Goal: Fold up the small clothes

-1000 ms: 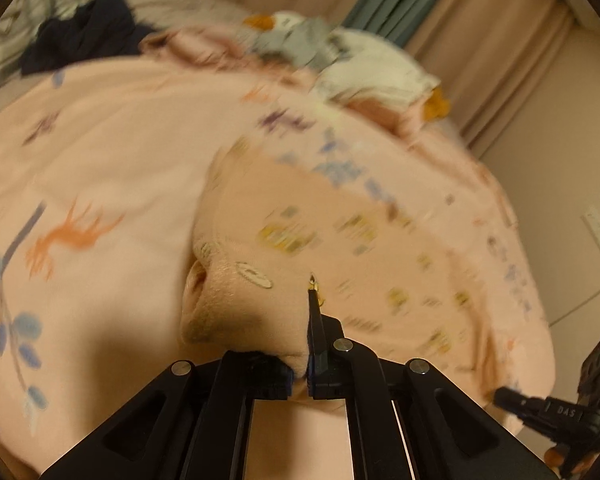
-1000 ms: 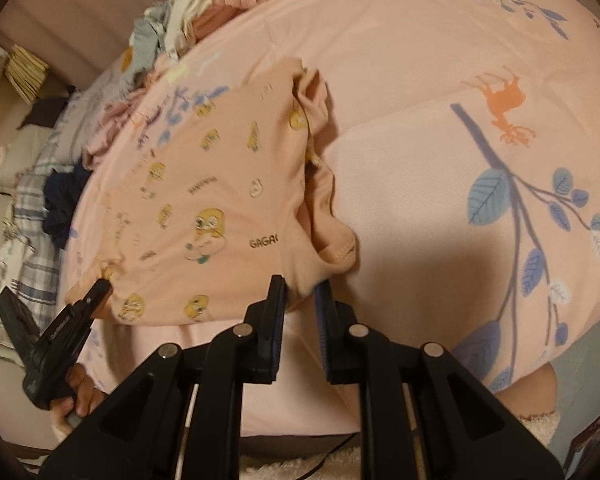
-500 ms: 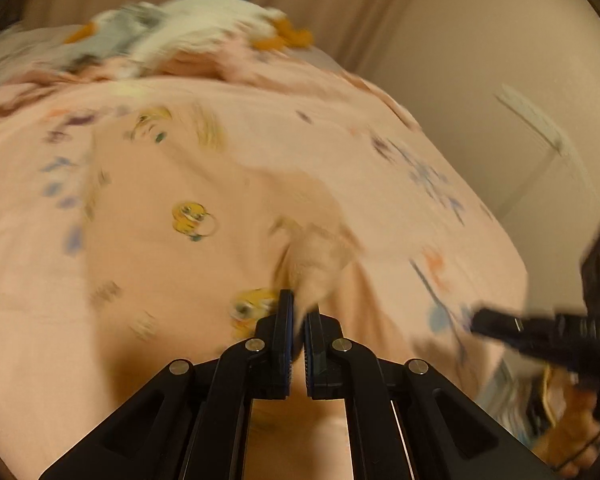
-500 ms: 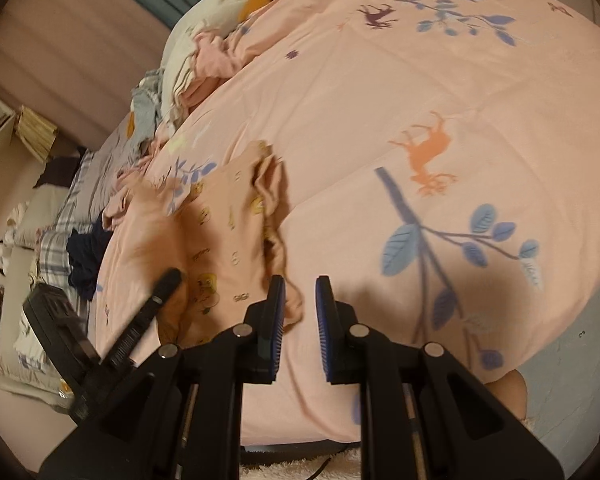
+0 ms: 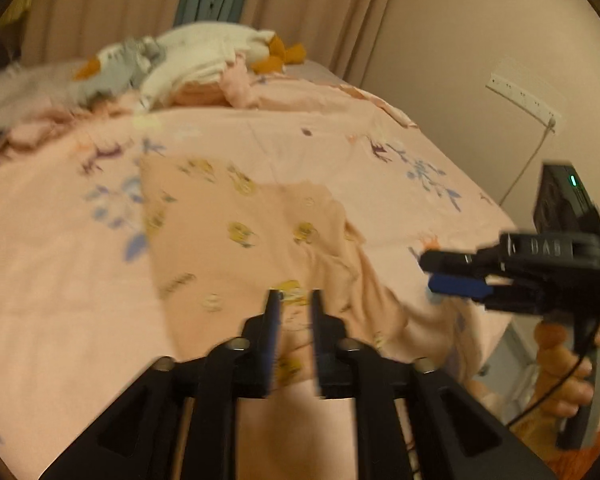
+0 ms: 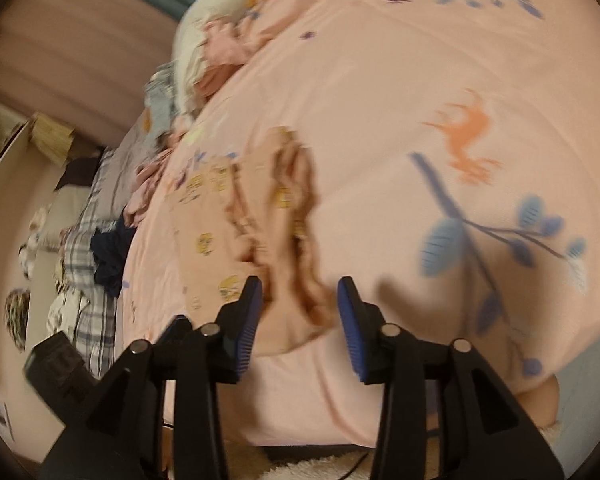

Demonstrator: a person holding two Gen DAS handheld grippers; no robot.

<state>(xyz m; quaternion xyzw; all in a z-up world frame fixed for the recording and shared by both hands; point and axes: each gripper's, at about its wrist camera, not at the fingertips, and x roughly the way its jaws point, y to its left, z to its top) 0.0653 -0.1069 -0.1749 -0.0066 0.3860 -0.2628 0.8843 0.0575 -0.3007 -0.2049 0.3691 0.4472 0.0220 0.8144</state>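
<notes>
A small peach garment (image 5: pixel 240 240) printed with yellow cartoon figures lies on the pink bed cover (image 5: pixel 60 260), with one side doubled over in a rumpled fold (image 6: pixel 288 208). My left gripper (image 5: pixel 295 300) hovers over its near edge. Its jaws are opening, and the cloth shows through the gap without being pinched. In the right wrist view my right gripper (image 6: pixel 300 292) is also opening. The garment's near corner (image 6: pixel 296 320) lies below and between its blue pads (image 6: pixel 350 308), which stay clear of it. From the left wrist view the right gripper (image 5: pixel 456 276) sits at the bed's right edge.
A heap of unfolded clothes (image 5: pixel 204 64) lies at the far end of the bed by the curtains. A dark garment (image 6: pixel 108 256) and plaid cloth (image 6: pixel 92 240) lie off the bed's left side. A power strip (image 5: pixel 524 96) hangs on the wall. A person's hand (image 5: pixel 572 384) holds the right gripper's handle.
My left gripper swung across with the garment's edge pinched, laid it over, and its jaws have parted. The right gripper's jaws have also spread off the hem.
</notes>
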